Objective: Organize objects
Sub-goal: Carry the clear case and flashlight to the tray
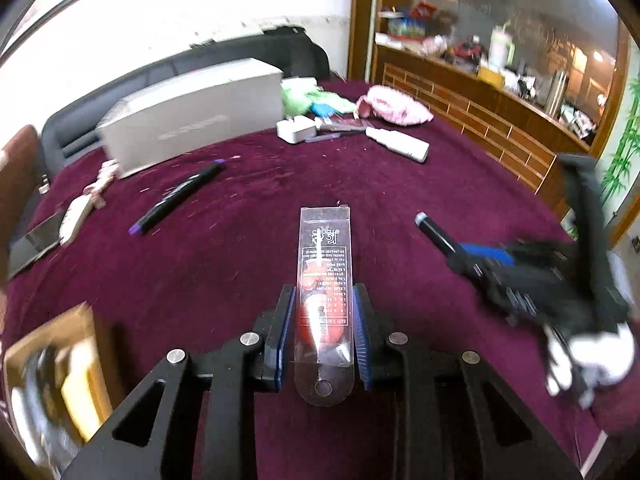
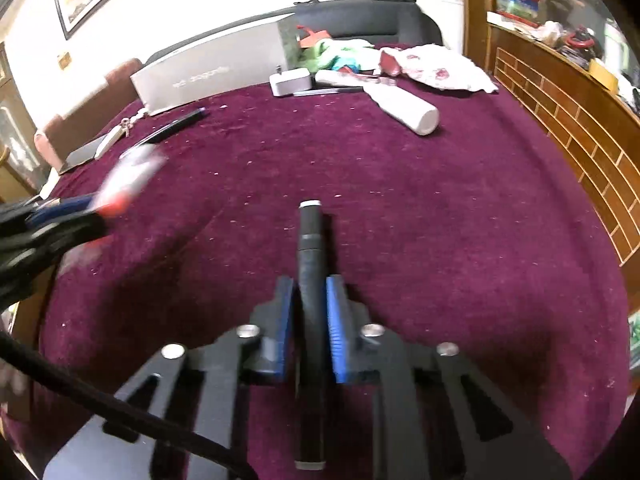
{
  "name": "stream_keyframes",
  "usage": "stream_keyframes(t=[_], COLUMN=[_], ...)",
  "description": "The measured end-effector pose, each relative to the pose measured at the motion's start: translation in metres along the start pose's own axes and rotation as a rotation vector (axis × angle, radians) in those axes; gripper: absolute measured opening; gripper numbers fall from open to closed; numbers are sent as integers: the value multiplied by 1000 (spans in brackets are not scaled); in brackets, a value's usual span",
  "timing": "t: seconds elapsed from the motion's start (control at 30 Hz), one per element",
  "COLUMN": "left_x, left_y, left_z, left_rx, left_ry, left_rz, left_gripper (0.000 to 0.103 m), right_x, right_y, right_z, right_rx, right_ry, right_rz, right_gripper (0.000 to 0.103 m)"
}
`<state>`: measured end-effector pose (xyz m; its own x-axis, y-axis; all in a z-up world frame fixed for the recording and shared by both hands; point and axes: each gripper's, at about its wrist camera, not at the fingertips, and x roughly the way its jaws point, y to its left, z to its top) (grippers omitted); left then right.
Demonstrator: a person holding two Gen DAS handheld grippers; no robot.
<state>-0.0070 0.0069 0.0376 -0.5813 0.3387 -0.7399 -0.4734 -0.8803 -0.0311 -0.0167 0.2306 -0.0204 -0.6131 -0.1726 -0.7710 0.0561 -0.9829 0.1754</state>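
Over a desk [image 1: 400, 208] draped in wine-red velvet cloth, the left tool [image 1: 323, 320] is clamped narrow on a clear flat plastic sleeve with printed text and a red item inside [image 1: 325, 264], held lifted clear of the cloth. The right tool [image 2: 311, 312] is pinched tight on a slim black pen-like cylinder with a silver tip [image 2: 311, 248]. Both pieces are in hand and in carriage, which suggests the sorting is at its transport step. A black marker with purple ends [image 1: 178, 198], a white bottle [image 1: 400, 144] and a white charger plug [image 1: 295, 128] lie loose beyond. Next, each load likely needs a chosen resting spot, perhaps the tan cardboard box [image 1: 76, 360] at left, before release.
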Motion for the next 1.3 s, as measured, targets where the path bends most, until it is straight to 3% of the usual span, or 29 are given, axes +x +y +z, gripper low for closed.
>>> stream_keyframes(t=[0.1,0.17,0.27,0.6,0.9,1.1,1.3], left_x=[-48,-68,-102,-182,-184,-167,-153], left_y=[11,20,38,107,144,164,171], left_z=[-30,-45,-74,-159,-197,-204,-197], left_rx=[-50,-83,-156,-383,-473,-511,-520], left_ry=[-54,-82,-125,-225,-207,-176,-152], left_rz=[20,31,40,114,178,182,195], left_gripper=[23,23,23,23,23,23,23], right_x=[0,-2,-13,-64,-60,-44,-18], right_y=[-2,-3,7,107,226,282,320], right_z=[1,0,-6,-29,-51,-54,-39], right_rx=[21,71,116,34,-88,-154,-198], right_ry=[-6,14,28,56,171,209,222], right_rz=[8,111,200,453,639,655,605], right_gripper=[12,12,12,13,13,13,13])
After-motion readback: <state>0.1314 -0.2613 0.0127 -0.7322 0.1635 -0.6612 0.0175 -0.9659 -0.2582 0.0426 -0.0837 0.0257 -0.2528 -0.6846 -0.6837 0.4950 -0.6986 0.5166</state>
